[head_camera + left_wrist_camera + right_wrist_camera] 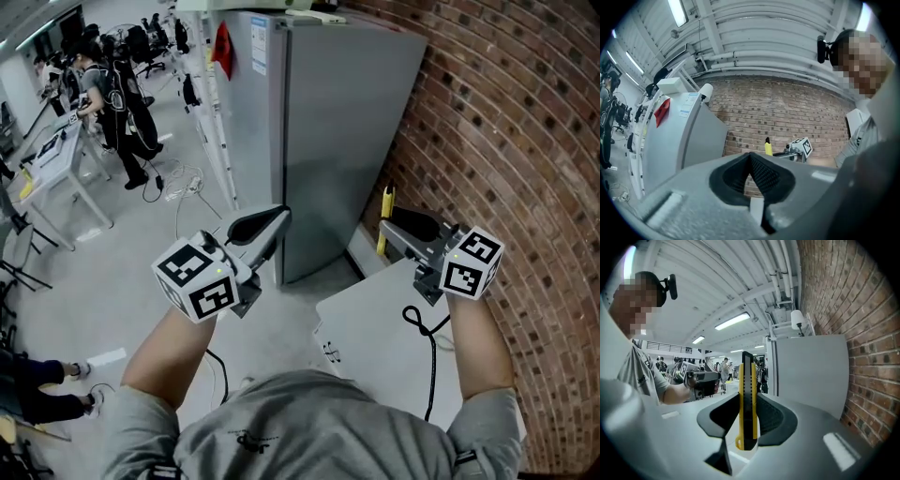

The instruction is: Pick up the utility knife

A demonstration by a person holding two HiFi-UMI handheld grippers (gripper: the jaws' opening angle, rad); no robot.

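The utility knife [747, 399], yellow with a black slider, stands upright between the pads of my right gripper [401, 228], which is shut on it. In the head view the knife [384, 225] sticks up from the jaws, raised in the air near the brick wall. My left gripper [267, 225] is held up at the same height on the left, its jaws closed together with nothing between them. The left gripper view shows its pads [761, 174] meeting and, beyond them, the knife [768, 147] in the other gripper.
A tall grey cabinet [328, 131] stands straight ahead, with a brick wall [506, 141] on the right. Below the right arm is a white table [375, 328] with a black cable [429, 342] on it. People and desks [103, 94] are at the far left.
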